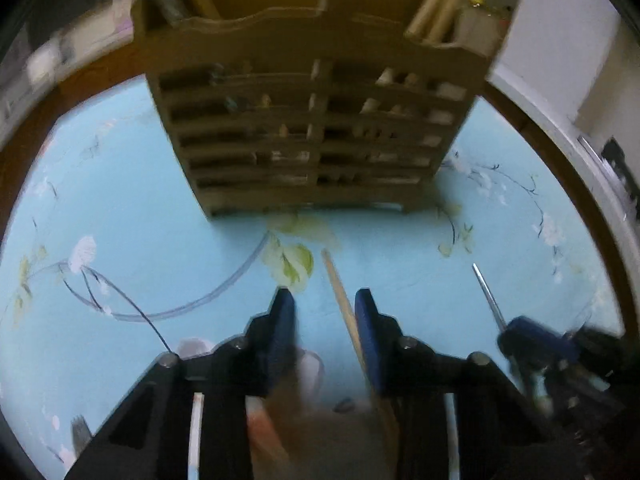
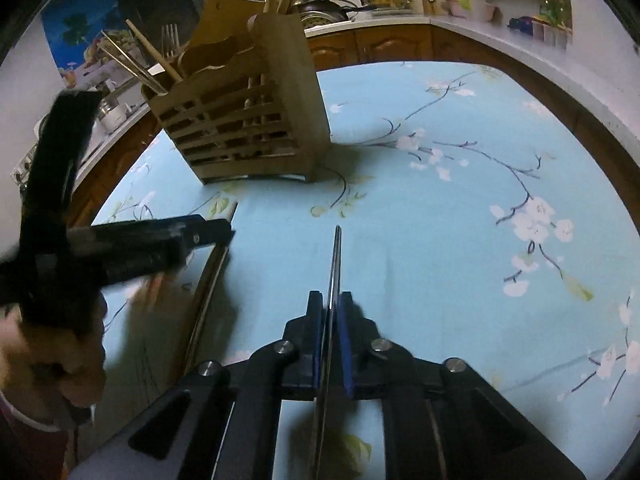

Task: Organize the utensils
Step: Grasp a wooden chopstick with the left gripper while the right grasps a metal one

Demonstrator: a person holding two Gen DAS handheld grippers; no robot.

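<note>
Right wrist view: right hand-held gripper clamps what looks like a metal chopstick, pointing straight ahead.

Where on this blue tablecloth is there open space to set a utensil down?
Free: the tablecloth right of the right gripper and wooden caddy, out to the table edge. Crowded: the left side, where the left gripper straddles a wooden chopstick.

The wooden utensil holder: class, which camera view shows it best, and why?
The right wrist view. There the wooden utensil holder appears whole and sharp, showing two sides and the chopsticks standing in it. The left wrist view shows only its blurred slatted front, cropped at the top.
</note>
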